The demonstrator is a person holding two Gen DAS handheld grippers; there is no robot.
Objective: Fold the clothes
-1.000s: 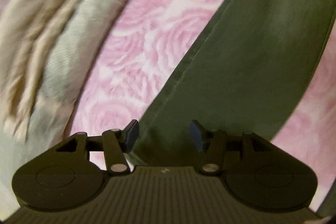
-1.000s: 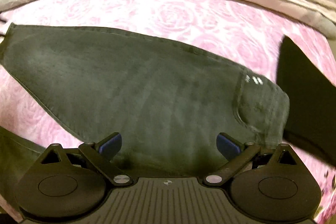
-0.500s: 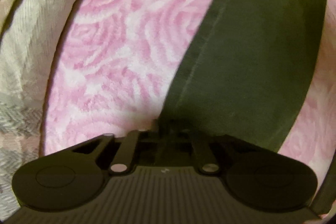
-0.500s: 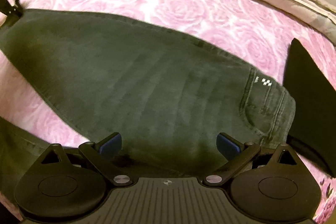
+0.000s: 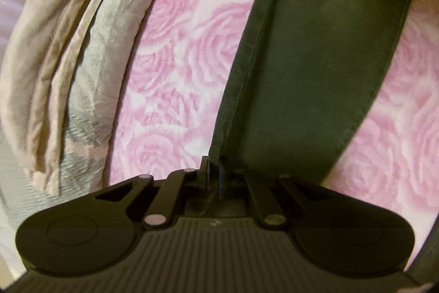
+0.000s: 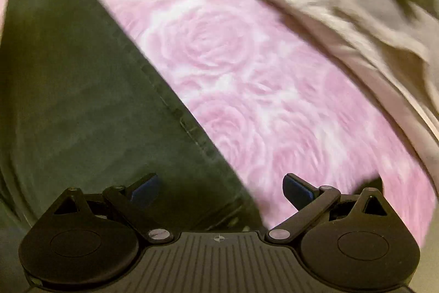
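Observation:
Dark grey-green trousers (image 5: 315,45) lie flat on a pink rose-patterned blanket (image 5: 175,73). In the left wrist view one leg runs away from me, and my left gripper (image 5: 215,169) is shut on its near hem at the left seam. In the right wrist view, which is blurred, the trousers (image 6: 76,100) fill the left half, their seamed edge slanting down toward the middle. My right gripper (image 6: 221,187) is open just above that edge, with nothing between its fingers.
Folded beige and pale grey bedding (image 5: 68,59) is piled along the left of the blanket in the left wrist view. The same beige bedding (image 6: 356,4) lies across the top right in the right wrist view. Bare pink blanket (image 6: 247,87) lies between.
My left gripper has shut on the trouser leg's hem. The right gripper, still open, has swung toward the trousers' far edge, so the pocket and the black item on the right left its view.

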